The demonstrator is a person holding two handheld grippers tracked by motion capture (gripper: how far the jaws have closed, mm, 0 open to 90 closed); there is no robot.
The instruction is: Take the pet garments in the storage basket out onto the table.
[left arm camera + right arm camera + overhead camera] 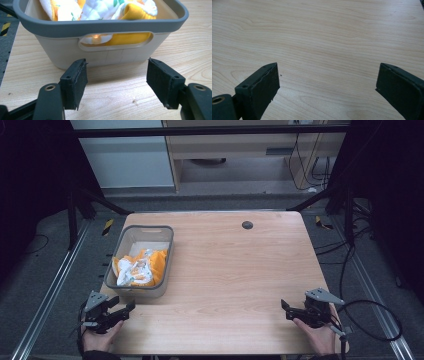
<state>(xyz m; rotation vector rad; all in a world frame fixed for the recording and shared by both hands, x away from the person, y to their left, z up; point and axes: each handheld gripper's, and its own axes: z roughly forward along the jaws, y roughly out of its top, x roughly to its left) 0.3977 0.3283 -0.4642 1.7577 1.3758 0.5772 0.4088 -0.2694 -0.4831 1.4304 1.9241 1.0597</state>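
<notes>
A grey plastic basket [165,251] stands on the left side of the wooden table [230,265]. Crumpled orange and white printed cloth [138,267] lies inside it. In the left gripper view the basket's near wall [62,51] with its handle slot is close ahead, and the cloth [100,10] shows above the rim. My left gripper [131,306] rests at the table's front left corner, just in front of the basket, open and empty [117,83]. My right gripper [284,306] sits near the front right edge, open over bare wood [328,86].
A small dark round cap [247,225] is set into the table near its far edge. A black cable [372,322] loops off the right gripper past the table's right edge. Metal frame rails [50,290] run along both sides.
</notes>
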